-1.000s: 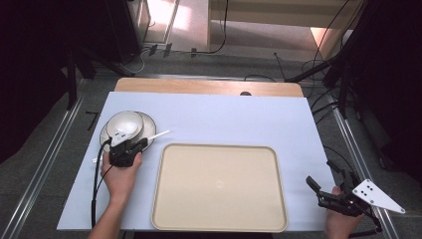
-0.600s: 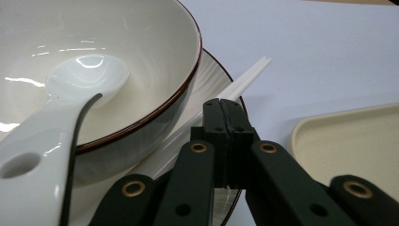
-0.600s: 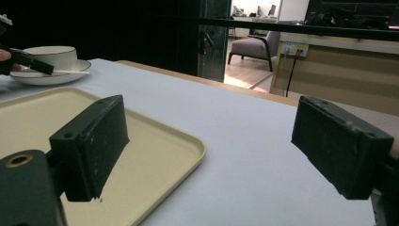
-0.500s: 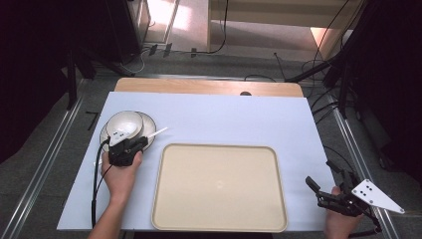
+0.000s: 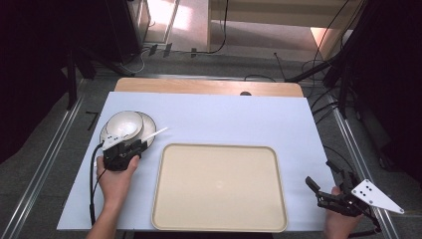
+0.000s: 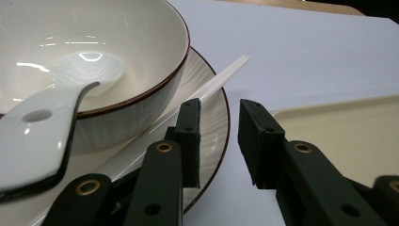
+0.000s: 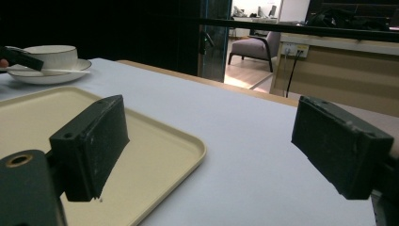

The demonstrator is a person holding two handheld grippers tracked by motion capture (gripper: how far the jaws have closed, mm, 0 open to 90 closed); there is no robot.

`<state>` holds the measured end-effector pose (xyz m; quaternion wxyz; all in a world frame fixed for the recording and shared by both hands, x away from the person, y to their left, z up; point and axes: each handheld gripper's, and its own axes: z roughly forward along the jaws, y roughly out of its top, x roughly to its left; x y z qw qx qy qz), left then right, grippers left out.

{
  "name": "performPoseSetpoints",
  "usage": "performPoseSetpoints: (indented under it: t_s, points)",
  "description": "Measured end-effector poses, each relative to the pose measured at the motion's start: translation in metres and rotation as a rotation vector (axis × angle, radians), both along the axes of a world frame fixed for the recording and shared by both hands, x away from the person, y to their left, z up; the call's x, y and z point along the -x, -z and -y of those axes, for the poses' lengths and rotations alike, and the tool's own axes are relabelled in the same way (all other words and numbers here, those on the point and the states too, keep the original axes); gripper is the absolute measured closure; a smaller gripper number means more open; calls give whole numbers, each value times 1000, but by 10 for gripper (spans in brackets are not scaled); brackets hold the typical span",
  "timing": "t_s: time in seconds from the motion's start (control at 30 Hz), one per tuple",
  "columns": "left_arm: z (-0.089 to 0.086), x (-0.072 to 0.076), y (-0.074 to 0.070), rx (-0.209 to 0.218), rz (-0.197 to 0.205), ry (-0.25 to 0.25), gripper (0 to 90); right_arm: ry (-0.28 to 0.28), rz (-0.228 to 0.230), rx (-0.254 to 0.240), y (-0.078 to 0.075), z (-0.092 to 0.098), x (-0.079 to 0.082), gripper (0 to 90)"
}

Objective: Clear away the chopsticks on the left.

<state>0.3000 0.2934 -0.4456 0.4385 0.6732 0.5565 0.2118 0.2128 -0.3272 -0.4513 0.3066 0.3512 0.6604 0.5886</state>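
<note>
Left claw [image 6: 216, 141] stands at the saucer [image 6: 214, 120] rim, its jaws having just been opening, parted with nothing between them; the white chopstick [image 6: 221, 77] rests on the saucer beside the bowl [image 6: 117, 61]. Release step judged complete; next, withdraw clear. Right claw [image 7: 207, 155] released, idle beside the tray [image 7: 155, 136].

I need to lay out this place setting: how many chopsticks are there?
1 that I can make out: a white chopstick lying across the plate's rim beside the bowl, just left of the left gripper. A second could be hidden behind it.
</note>
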Motion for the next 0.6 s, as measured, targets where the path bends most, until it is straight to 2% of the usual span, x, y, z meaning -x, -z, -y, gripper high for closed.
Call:
performPoseSetpoints:
  t_s: [0.27, 0.37, 0.4, 0.6]
  points:
    - [-17, 17, -7, -11, 8, 34, 709, -4, -1, 3, 0, -1, 0, 117]
    - [-27, 22, -12, -16, -1, 50, 710, -6, -5, 2, 0, -1, 0, 117]
    - [-31, 24, -13, -26, -10, 65, 709, -6, -3, 2, 0, -1, 0, 117]
    - [-46, 31, -26, -77, 2, 91, 710, -8, -5, 3, 0, -1, 0, 117]
